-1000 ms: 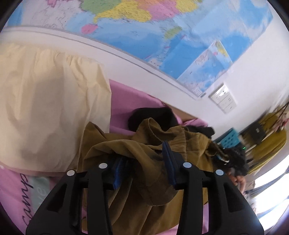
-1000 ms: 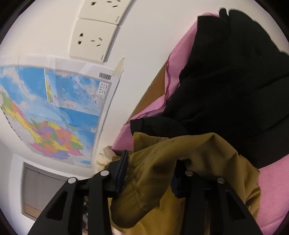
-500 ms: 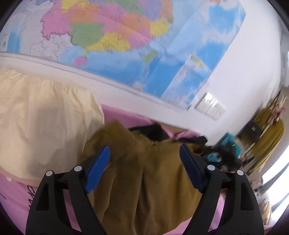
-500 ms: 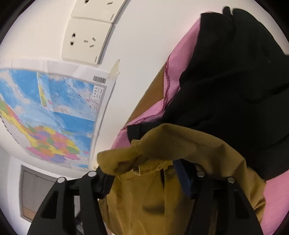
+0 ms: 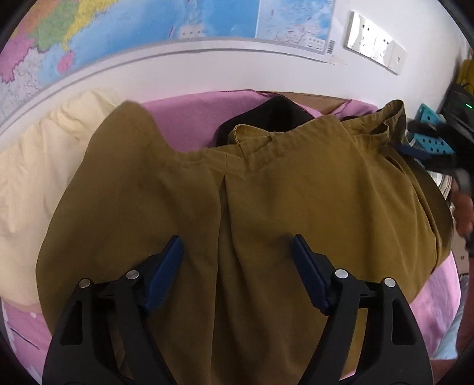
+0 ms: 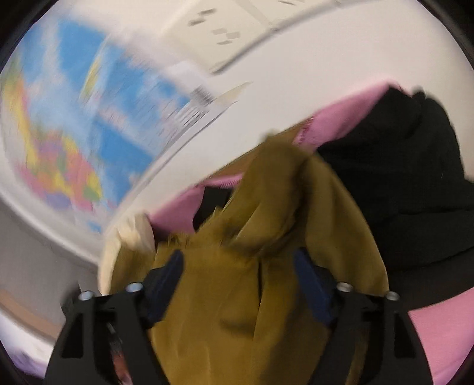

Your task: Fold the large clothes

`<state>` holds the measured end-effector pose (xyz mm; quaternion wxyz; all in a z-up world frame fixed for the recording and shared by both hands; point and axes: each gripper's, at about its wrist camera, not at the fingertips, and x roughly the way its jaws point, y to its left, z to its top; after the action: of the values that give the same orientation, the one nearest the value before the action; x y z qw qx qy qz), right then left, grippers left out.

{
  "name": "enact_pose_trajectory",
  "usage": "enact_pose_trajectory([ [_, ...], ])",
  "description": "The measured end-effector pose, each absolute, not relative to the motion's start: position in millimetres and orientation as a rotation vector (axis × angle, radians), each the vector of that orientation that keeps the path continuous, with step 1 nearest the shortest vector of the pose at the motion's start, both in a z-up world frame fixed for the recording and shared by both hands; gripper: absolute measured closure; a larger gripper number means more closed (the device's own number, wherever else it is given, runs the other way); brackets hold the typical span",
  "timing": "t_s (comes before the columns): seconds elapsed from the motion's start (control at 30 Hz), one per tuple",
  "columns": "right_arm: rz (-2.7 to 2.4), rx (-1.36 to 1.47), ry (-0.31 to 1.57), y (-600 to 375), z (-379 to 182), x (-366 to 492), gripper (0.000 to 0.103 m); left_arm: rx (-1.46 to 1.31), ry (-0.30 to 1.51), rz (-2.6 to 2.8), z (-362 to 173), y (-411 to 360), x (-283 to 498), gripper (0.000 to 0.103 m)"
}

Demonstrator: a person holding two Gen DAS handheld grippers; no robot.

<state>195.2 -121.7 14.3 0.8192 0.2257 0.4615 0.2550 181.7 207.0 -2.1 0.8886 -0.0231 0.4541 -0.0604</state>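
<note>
Left wrist view: the left hand-held gripper (image 5: 235,260) stands spread wide, its blue pads (image 5: 166,266) clear of the cloth, having just eased slightly inward; the olive-brown garment (image 5: 266,192) lies flat beneath and between them on the pink bed cover (image 5: 189,115). Beyond it sits a black garment (image 5: 266,114), a cream pillow (image 5: 32,165) at left, and a wall map (image 5: 148,26) and sockets (image 5: 373,44) on the far wall. In the blurred right wrist view, the right hand-held gripper (image 6: 238,275) has just been opening; its jaws stand wide with bunched olive cloth between them, pad contact hard to judge. The cloth's near part is cut off.
</note>
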Motion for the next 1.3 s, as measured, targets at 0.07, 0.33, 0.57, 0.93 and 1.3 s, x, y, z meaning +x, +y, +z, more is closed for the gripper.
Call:
enact_pose_trajectory([
  [0.07, 0.561, 0.353, 0.975, -108.6, 20.2, 177.4, 0.018, -0.041, 0.949, -0.112, -5.0, 207.7, 185.0, 0.031],
  [0.33, 0.492, -0.224, 0.963, -38.6, -17.1, 124.5, 0.036, 0.017, 0.985, -0.062, -15.3, 197.5, 198.0, 0.042],
  [0.57, 0.482, -0.039, 0.88, -64.5, 11.7, 133.5, 0.1, -0.004, 0.961, -0.053, -3.7, 200.8, 197.2, 0.055],
  [0.93, 0.394, -0.028, 0.987, -58.4, -51.1, 182.5, 0.1, -0.038, 0.981, -0.052, -14.2, 207.6, 212.3, 0.05],
  [1.3, 0.421, -0.025, 0.801, -73.4, 12.0, 147.1, 0.064, -0.012, 0.893, -0.065, 7.1, 215.6, 190.9, 0.044],
])
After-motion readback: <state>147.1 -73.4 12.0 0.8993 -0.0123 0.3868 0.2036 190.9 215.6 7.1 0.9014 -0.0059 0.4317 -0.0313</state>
